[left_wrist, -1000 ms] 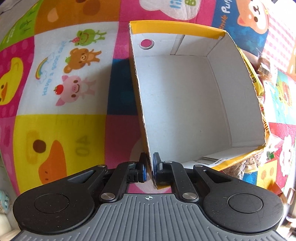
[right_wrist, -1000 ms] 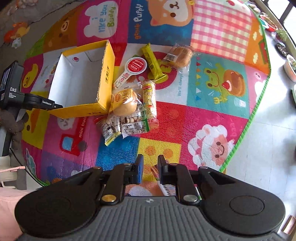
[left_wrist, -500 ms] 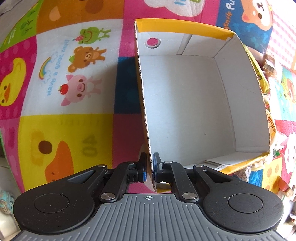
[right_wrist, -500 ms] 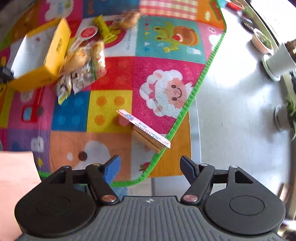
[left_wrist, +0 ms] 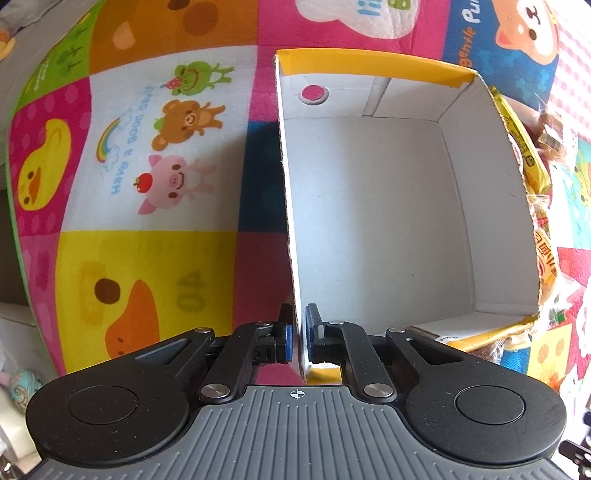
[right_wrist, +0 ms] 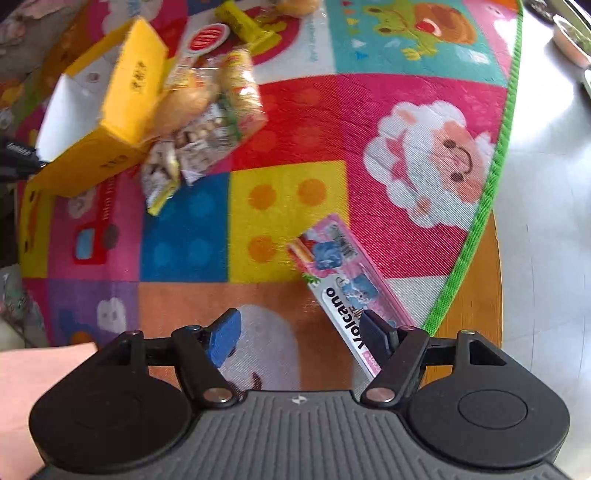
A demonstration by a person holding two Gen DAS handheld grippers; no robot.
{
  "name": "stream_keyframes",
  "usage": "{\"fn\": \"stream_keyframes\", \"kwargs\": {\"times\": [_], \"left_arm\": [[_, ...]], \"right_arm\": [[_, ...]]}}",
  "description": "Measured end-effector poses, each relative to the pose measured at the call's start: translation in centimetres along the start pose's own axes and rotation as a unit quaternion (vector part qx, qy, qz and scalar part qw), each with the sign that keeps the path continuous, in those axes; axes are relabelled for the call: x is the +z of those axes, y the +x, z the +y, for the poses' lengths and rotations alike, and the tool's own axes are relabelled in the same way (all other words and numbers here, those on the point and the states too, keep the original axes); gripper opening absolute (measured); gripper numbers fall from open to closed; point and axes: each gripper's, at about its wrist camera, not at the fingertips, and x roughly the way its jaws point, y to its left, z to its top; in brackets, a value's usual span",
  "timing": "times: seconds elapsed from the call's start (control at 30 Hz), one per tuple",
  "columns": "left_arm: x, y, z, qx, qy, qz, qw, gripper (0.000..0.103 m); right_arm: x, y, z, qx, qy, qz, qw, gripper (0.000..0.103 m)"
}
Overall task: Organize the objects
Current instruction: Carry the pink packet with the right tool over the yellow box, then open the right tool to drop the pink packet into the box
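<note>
An open yellow cardboard box (left_wrist: 369,206) with a white, empty inside lies on the play mat. My left gripper (left_wrist: 298,334) is shut on its near left wall. The box also shows in the right wrist view (right_wrist: 107,110) at the upper left. My right gripper (right_wrist: 299,328) is open and empty, low over the mat. A pink and white "Volcano" snack box (right_wrist: 343,280) lies just ahead, its near end beside my right finger. A pile of wrapped snacks (right_wrist: 207,122) lies against the yellow box's right side.
The colourful play mat (right_wrist: 288,155) has a green edge (right_wrist: 491,177) at the right, with grey floor (right_wrist: 546,221) beyond. A yellow snack stick (right_wrist: 243,22) and a red-labelled packet (right_wrist: 207,37) lie farther back. Snack wrappers (left_wrist: 543,206) press against the box's right wall.
My right gripper opened wide, then swung down toward the Volcano snack box, which is now close to its right finger. My left gripper stayed shut on the box wall; the box shifted slightly.
</note>
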Motion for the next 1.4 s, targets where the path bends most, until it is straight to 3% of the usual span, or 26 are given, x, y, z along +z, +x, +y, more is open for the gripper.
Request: {"fn": "stream_keyframes", "kwargs": {"times": [0.1,0.3,0.4,0.43,0.47,0.5,0.63,0.77,1.07,1.4], "left_arm": [[0.1,0.3,0.1,0.004,-0.016,0.002,0.9999,0.009],[-0.4,0.1,-0.3,0.01,-0.024,0.0,0.9997,0.009],[-0.9,-0.1,-0.3,0.013,-0.03,0.001,0.9995,0.009],[-1.1,-0.2,-0.3,0.013,-0.032,-0.001,0.9994,0.009],[-1.3,-0.3,-0.3,0.011,-0.034,-0.001,0.9994,0.009],[-1.5,-0.5,-0.4,0.007,-0.034,-0.002,0.9994,0.009],[-1.9,-0.5,0.0,-0.01,-0.043,-0.005,0.999,0.009],[-1.6,-0.2,0.2,-0.032,-0.034,-0.015,0.9988,0.008],[-0.3,0.5,-0.2,-0.078,-0.01,-0.033,0.9964,0.01],[-0.5,1.0,2.2,-0.139,-0.002,-0.027,0.9899,0.012]], "right_arm": [[-0.1,-0.8,0.0,-0.051,-0.078,-0.007,0.996,0.072],[0.9,1.4,-1.2,-0.06,-0.14,0.009,0.988,0.072],[1.2,4.2,-1.3,-0.059,-0.178,0.052,0.981,0.071],[1.2,5.1,-1.2,-0.063,-0.193,0.07,0.977,0.066],[1.1,5.7,-1.1,-0.059,-0.204,0.087,0.973,0.047],[1.1,5.9,-0.9,-0.06,-0.209,0.094,0.971,0.043],[1.9,3.6,-0.5,-0.03,-0.171,0.085,0.981,0.043],[3.2,-1.2,1.2,-0.001,-0.126,0.048,0.991,0.043],[5.7,-10.3,11.1,0.0,-0.192,-0.001,0.981,0.043],[11.3,-11.1,17.8,0.057,-0.076,-0.003,0.995,0.043]]}}
